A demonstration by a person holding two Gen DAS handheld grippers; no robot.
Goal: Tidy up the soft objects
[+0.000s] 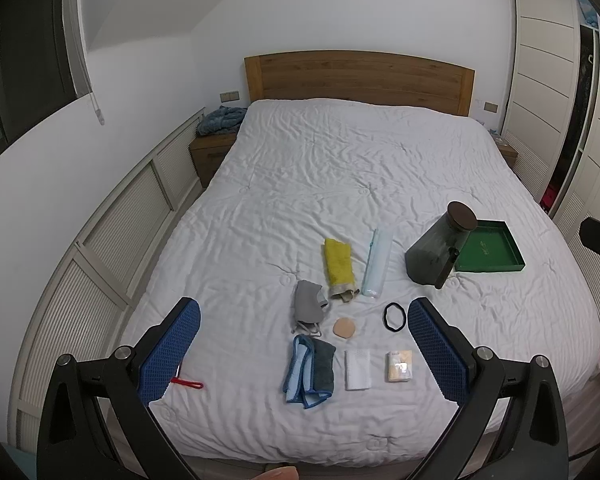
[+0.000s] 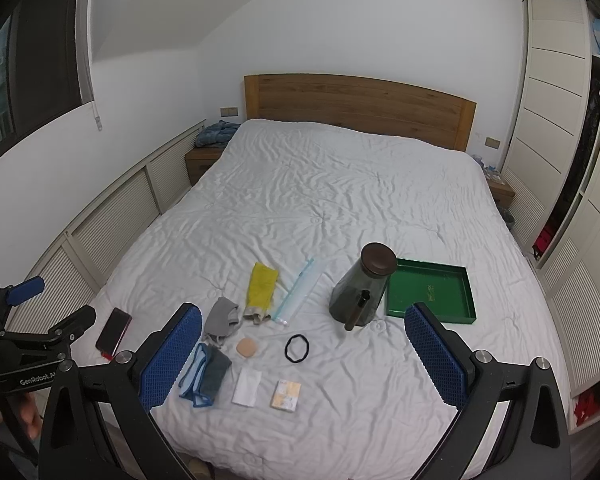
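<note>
Both hand-held grippers hover above the foot of a white bed [image 1: 340, 184], the left gripper [image 1: 304, 344] and right gripper [image 2: 303, 350] each with blue-padded jaws spread wide and holding nothing.

Nearest lie a folded blue and grey cloth [image 1: 310, 372], a white pad [image 1: 357, 369] and a small yellow packet [image 1: 399, 366]. Just beyond sit a round beige sponge [image 1: 344, 326], a black hair tie [image 1: 394, 317] and a grey face mask [image 1: 309, 307]. Farther on are a yellow towel [image 1: 338, 266] and a clear pouch [image 1: 377, 264].

Right of these stand a dark jar [image 2: 363, 284] with a brown lid and, touching it, an empty green tray [image 2: 432, 290], the likely destination.

A sound start would be lowering over one piece and pinching its middle, so folds stay together. The jar partly blocks the direct path to the tray. A phone [image 2: 113, 330] lies at the left.
</note>
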